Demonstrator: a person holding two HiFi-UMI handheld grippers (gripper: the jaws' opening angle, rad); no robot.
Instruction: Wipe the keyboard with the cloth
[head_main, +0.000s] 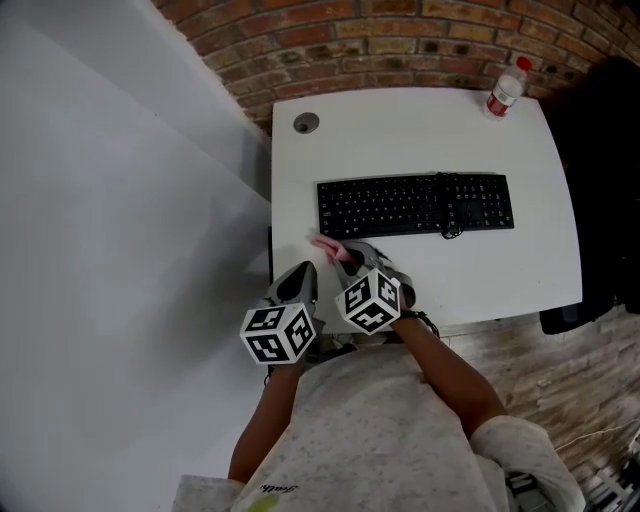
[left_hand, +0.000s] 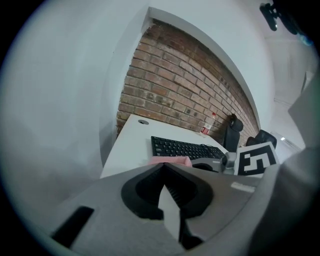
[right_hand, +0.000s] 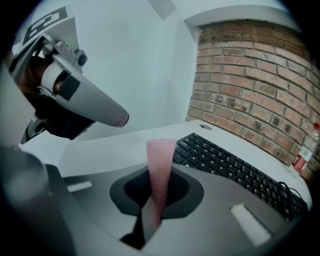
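Writing: the bottle (head_main: 505, 90) carries a red label, but its print is too small to read. The key legends on the keyboard (head_main: 415, 205) are also too small. The marker cubes show only black-and-white square patterns, with no words. A small dark script on the hem of the person's shirt (head_main: 400, 440) cannot be made out.
Container: the bottle is a clear plastic one with a white cap, standing upright. What is in it cannot be told.
Right hand-held gripper (head_main: 352, 258): its jaws are clamped on the pink cloth (right_hand: 161, 165). A narrow strip of cloth sticks out past the tips.
Left hand-held gripper (head_main: 305, 272): its jaws are pressed together with nothing between them. It sits just beside the right one, on its left.
Cloth position: at the right hand-held gripper's tips, just short of the keyboard's near left corner. Whether it touches the surface (head_main: 400, 130) cannot be told.
Keyboard position: black, lying flat just ahead of both hand-held grippers and stretching away to the right. A dark cable (head_main: 448, 210) is draped across its right part.
Bottle position: far ahead and well to the right of the right hand-held gripper, at the surface's far corner.
Round grommet (head_main: 306, 123): well ahead of the left hand-held gripper, near the surface's far left edge.
Backdrop: a brick wall (head_main: 400, 40) stands beyond the surface.
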